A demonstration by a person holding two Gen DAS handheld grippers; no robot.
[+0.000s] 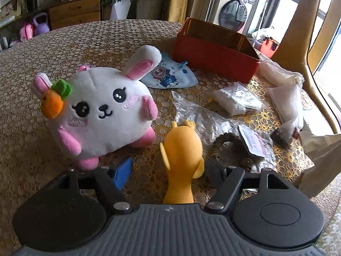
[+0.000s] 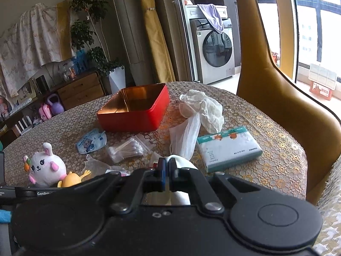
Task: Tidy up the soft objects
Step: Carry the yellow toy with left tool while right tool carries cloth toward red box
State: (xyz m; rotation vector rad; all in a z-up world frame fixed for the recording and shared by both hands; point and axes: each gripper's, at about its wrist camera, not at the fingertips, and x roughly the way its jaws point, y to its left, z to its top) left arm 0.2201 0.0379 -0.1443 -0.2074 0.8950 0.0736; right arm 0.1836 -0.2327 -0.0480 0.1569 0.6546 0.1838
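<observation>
L gripper jaws wide w/ yellow duck lying between, pads not pressing, beside bunny on counter; close gently mid-body, lift, carry to red tin; R gripper pinched shut on white cloth.

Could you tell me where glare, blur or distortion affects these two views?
Left wrist view: fisheye bends the patterned round table; clear plastic wrap glints; the white plush rabbit is sharp. Right wrist view: windows blow out; the red metal tin reflects inside.

Black left gripper, blue-padded fingers, silver screws.
</observation>
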